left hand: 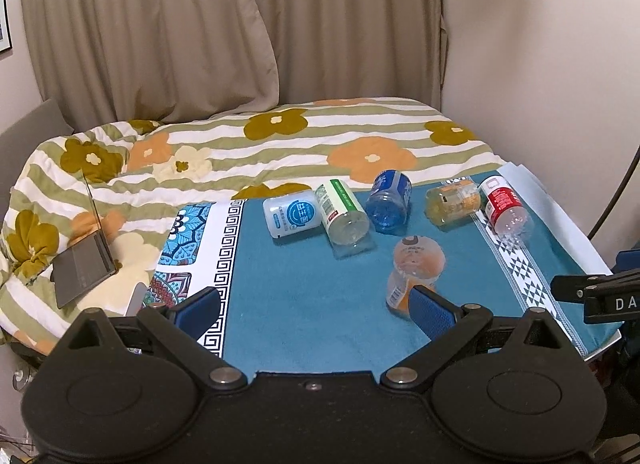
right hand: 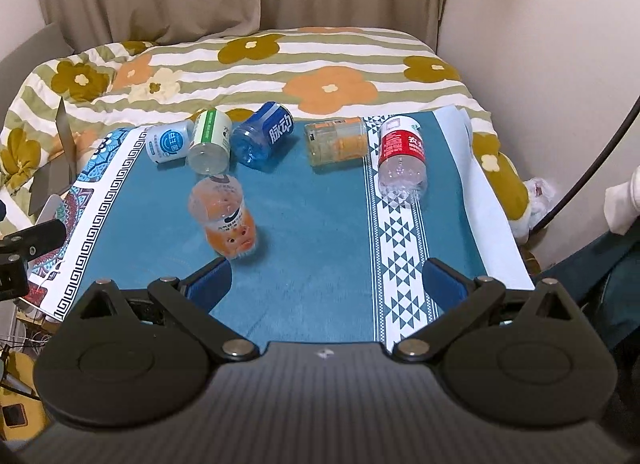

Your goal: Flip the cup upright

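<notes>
Both tools gape empty: left tool (left hand: 316, 314), right tool (right hand: 326, 282). The orange-label cup (right hand: 224, 220) stands on the teal surface (right hand: 316, 232), seemingly mouth-down, near the left tool's right finger.

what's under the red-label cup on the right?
The red-label cup lies on its side across the white triangle-patterned band of the teal cloth. The part of the band beneath it is covered; whatever is under the cloth is hidden.

Glossy clear plastic cups (right hand: 224, 220) lie on a matt, seemingly terry-like teal cloth (right hand: 320, 224).
</notes>
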A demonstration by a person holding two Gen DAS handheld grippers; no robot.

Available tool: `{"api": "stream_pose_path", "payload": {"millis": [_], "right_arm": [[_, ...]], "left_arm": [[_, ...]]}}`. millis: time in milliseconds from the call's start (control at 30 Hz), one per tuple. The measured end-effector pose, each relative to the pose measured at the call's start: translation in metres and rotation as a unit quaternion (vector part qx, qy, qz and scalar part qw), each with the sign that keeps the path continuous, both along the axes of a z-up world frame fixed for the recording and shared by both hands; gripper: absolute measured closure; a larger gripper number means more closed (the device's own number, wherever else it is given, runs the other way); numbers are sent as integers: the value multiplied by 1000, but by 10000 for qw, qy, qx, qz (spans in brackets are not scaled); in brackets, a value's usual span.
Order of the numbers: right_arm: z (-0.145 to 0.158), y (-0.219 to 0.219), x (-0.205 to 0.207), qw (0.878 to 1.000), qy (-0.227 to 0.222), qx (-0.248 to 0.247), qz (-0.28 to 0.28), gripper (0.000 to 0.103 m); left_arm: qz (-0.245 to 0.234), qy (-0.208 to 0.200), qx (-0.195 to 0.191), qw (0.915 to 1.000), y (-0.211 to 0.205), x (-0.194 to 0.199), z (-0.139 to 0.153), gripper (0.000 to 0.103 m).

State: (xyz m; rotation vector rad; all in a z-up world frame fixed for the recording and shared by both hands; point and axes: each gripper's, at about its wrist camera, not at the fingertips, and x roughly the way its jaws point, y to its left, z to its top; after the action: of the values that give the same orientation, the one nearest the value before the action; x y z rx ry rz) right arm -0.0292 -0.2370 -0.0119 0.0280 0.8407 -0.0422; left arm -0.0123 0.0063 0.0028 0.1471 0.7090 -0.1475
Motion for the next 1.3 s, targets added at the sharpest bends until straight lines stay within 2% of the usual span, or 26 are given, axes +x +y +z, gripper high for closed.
{"api": "stream_pose_path", "payload": {"millis": [1300], "right_arm": [[3,0,1,10000,-49,7,-13,0]], "left_arm": [[25,-91,20,10000,-3,-2,4,1]]}}
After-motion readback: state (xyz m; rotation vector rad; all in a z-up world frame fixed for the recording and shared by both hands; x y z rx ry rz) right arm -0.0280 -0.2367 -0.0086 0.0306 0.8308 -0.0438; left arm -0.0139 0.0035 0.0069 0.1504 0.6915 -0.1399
